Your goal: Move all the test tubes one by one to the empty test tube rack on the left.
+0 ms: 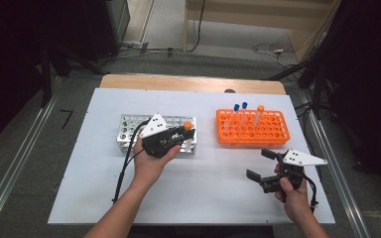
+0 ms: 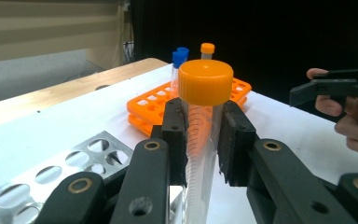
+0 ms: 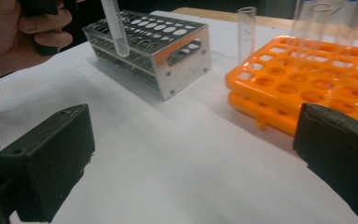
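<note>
An orange-capped centrifuge tube (image 2: 204, 121) is clamped just under its cap by the left gripper (image 1: 171, 137), long axis held roughly upright. Its rounded tip is seen hanging just above the near holes of the metal rack (image 3: 149, 46), not yet seated, so a straight drop looks like what's needed. The right gripper (image 1: 268, 167) is held wide open and empty, parked near the orange rack (image 1: 252, 128).

There are two racks: one metal rack (image 1: 129, 130) and, to its right, one orange rack (image 1: 252, 129). There are four capped tubes: three standing in the orange rack, and one orange-capped tube (image 2: 204, 121) above the metal rack's right end.
</note>
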Available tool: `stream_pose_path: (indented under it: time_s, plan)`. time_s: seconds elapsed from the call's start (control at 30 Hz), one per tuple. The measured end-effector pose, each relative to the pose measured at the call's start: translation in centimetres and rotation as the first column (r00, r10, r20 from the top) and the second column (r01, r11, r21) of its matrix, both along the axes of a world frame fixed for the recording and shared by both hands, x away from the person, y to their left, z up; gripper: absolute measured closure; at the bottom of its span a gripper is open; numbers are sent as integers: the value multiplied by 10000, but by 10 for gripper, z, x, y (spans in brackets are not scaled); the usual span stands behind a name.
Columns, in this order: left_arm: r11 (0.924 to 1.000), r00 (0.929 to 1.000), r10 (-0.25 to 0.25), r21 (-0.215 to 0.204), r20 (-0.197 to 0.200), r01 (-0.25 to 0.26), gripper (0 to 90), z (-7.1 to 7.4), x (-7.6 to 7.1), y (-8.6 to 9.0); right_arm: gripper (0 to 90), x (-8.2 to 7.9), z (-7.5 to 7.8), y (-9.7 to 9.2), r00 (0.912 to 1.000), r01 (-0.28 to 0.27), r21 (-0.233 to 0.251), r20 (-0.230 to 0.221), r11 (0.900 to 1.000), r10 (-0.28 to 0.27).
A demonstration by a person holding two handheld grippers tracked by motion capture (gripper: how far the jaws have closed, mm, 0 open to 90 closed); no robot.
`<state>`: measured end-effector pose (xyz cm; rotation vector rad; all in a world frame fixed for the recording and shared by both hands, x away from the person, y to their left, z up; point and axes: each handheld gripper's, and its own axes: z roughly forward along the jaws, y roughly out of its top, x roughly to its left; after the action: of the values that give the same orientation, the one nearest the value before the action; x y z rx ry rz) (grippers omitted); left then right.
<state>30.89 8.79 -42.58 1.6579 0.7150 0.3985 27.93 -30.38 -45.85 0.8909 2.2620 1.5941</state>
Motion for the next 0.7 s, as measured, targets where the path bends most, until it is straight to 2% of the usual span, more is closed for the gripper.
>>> stream_pose_path:
  time_s: [0.1, 0.33, 0.7]
  plan:
    - [9999, 9999, 138, -62, 58, -138, 759, 2, 7, 1, 0, 4, -2, -9, 9996, 294, -32, 34, 9996, -294]
    - [9982, 9981, 590, -85, 162, -589, 759, 6, 23, 3, 0, 10, -10, -20, 9981, 610, -99, 6, 9981, -610]
    - [9931, 9935, 1126, -339, 151, -1121, 759, 8, 49, 1, 0, 11, -14, -18, 9983, 569, -175, 125, 9982, -567]
